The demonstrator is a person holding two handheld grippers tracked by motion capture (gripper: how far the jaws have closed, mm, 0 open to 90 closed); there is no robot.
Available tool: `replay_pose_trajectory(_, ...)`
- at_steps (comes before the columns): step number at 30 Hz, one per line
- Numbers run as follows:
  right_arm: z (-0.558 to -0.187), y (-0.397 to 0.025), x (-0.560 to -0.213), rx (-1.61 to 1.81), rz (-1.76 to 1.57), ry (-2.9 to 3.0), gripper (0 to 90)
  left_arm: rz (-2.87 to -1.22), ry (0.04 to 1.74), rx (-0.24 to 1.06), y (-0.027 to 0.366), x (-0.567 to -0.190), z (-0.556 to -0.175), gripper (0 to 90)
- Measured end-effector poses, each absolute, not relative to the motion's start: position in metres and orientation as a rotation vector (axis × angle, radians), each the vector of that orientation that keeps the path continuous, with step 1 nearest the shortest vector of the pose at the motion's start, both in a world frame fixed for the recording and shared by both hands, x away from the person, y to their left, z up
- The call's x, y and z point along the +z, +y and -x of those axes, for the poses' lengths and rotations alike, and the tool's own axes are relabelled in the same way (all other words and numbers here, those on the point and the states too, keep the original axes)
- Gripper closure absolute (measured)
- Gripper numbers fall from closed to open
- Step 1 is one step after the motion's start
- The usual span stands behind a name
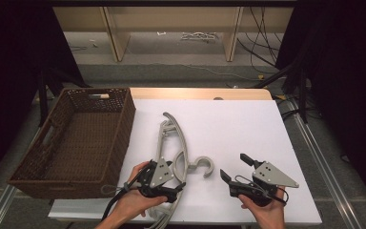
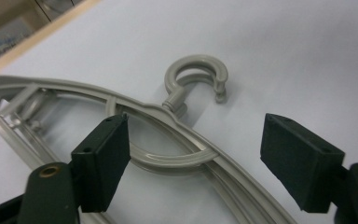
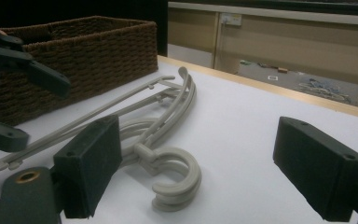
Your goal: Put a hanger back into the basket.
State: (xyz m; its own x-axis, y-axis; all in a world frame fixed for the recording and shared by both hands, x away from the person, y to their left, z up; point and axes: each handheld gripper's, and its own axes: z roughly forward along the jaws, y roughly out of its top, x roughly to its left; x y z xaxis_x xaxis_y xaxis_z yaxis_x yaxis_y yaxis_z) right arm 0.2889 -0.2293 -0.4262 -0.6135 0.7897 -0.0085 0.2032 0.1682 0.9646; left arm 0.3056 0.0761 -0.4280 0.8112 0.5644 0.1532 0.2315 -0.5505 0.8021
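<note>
On the white table top [image 1: 238, 129] lie grey plastic hangers [image 1: 171, 143], stacked one on another, with their round hooks [image 1: 205, 167] pointing to the person's right. They sit just beside the brown woven basket [image 1: 76, 138], which looks empty inside.

Over the middle of the hangers is the left gripper [image 1: 178, 179]. Its jaws are spread apart, one on each side of the curved bars near the hook, as the left gripper view shows [image 2: 196, 154]. They are not squeezing yet. I think this spot is picked because it is the middle, so the hangers would not tip when lifted.

Off to the side, the right gripper [image 1: 233, 167] waits above the bare table, its jaws wide apart too, holding nothing. It points toward the hooks, maybe to help.

Past the table's wooden edge [image 1: 200, 93] there is a grey floor with cables [image 1: 262, 52] and wooden legs [image 1: 116, 40]. Dark curtains [image 1: 343, 71] hang on both sides.
</note>
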Motion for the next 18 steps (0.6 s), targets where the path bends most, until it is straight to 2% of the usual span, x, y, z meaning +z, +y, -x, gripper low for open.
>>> replay_pose_trajectory(6, -0.29, -0.23, -0.427, 1.464, -0.936, 1.927, 16.4, -2.28, 0.647, 0.451, 0.05, -0.435, -0.33, 29.9)
replay_pose_trajectory(13, -0.291, -0.229, -0.428, 1.484, -0.93, 1.929, 16.4, -2.327, 0.768, 0.369, 0.033, -0.444, -0.347, 33.0)
replay_pose_trajectory(18, -0.289, -0.23, -0.428, 1.475, -0.95, 1.944, 16.4, -2.382, 0.779, 0.345, 0.028, -0.448, -0.357, 35.9)
